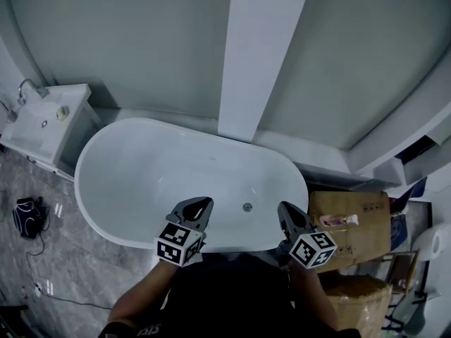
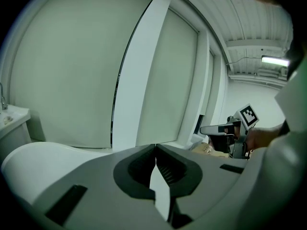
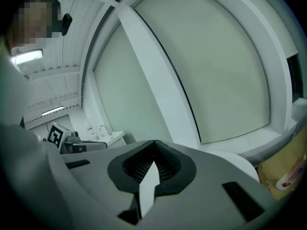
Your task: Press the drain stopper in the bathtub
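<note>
We see the drain stopper as a small round metal piece on the floor of the white bathtub, near the side of the tub closest to us. In the head view it lies between our two grippers, apart from both. The left gripper and the right gripper are held over the near rim. Each has its jaws closed tip to tip, with nothing between them. A cardboard box stands just beside the tub at the right, and a sink at the left.
</note>
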Available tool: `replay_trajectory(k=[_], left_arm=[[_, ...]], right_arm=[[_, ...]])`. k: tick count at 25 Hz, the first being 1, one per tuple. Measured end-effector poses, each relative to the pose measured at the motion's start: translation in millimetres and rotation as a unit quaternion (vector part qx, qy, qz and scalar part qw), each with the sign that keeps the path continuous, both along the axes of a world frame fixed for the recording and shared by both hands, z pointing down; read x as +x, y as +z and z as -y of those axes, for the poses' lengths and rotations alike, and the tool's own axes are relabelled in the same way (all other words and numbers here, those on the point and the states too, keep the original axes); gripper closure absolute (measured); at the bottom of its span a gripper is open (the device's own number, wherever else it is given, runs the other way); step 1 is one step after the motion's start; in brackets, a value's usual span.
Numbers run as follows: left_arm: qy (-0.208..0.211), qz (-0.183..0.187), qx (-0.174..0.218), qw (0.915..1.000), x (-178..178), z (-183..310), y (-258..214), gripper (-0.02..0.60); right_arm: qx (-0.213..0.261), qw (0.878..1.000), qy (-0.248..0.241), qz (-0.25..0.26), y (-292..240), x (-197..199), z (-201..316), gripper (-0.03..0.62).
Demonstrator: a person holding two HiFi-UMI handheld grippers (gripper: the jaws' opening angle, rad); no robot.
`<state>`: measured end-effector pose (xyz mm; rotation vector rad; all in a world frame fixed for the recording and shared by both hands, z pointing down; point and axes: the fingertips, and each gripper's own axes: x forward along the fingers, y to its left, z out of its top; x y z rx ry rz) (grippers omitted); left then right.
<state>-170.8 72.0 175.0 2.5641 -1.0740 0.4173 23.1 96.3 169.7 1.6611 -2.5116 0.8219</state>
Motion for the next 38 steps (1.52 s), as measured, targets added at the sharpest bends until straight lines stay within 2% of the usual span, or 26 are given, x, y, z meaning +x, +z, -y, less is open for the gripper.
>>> replay_trajectory(k=[6, 12, 16, 22, 26, 32, 38], left_arm=[[0.003, -0.009, -0.007, 0.9999, 10.8, 11.0, 4.7, 0.565], [0.002, 0.005, -0.016, 0.9999, 39.1, 26.7, 11.2, 0.565], [-0.012, 0.009, -0.028, 0.9995, 75.8, 48.1, 18.8, 0.565], [-0.012, 0.019, -0.050, 0.9985, 144.0, 80.0, 34.7, 0.565], [-0.004, 0.031, -0.066, 0.9973, 179.5, 97.2, 51.1, 0.565], [0.006, 0.051, -0.101, 0.9935, 203.4, 123.5, 98.6, 0.565], [0.011, 0.066, -0.135, 0.9885, 209.6, 149.8, 163.7, 0.565]], right_arm=[[-0.031, 0.999, 0.016, 0.007, 23.5, 9.0, 0.0, 0.580], [-0.041, 0.999, -0.010, 0.016, 37.4, 20.1, 14.0, 0.580], [-0.052, 0.998, -0.027, 0.006, 47.2, 55.7, 27.8, 0.580], [-0.074, 0.996, -0.042, 0.001, 70.4, 119.5, 54.7, 0.580], [-0.099, 0.994, -0.050, 0.005, 95.1, 146.2, 72.4, 0.580], [-0.131, 0.988, -0.077, -0.002, 145.7, 153.3, 99.0, 0.580], [-0.180, 0.980, -0.090, 0.003, 219.7, 150.3, 117.8, 0.580]])
